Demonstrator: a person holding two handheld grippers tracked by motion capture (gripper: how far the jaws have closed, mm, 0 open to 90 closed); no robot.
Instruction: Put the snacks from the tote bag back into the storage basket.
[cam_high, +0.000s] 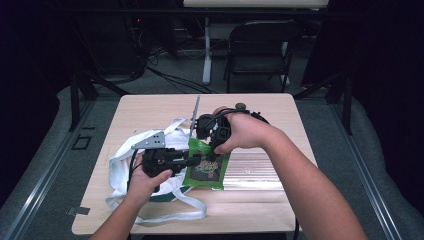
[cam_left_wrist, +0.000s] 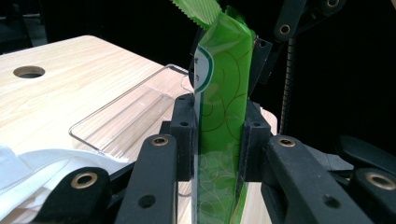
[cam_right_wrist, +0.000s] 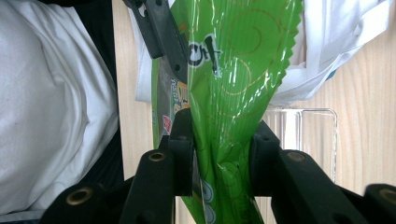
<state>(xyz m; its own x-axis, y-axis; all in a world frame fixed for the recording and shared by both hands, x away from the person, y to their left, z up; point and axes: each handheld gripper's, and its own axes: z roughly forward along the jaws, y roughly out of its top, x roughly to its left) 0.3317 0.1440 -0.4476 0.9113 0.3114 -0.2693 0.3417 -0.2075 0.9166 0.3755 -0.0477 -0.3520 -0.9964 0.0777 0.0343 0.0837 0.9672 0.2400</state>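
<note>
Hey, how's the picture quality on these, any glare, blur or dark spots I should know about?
High view: room behind the table nearly black, clear tray streaked with glare. Left gripper view: green snack bag sharp, background black. Right gripper view: shiny highlights on the bag's foil, white tote bag washed out at upper right.

A light wooden counter (cam_high: 150, 107) stands on a grey carpeted floor (cam_high: 55, 150) in a dim room. Behind it, a black folding chair (cam_high: 261, 47) sits beside the white leg of a desk (cam_high: 206, 50), with cables (cam_high: 175, 80) trailing over the floor nearby. Dark metal stands (cam_high: 80, 87) rise at the left and right of the counter. The back of the room lies in deep shadow; light falls mainly on the counter top.
</note>
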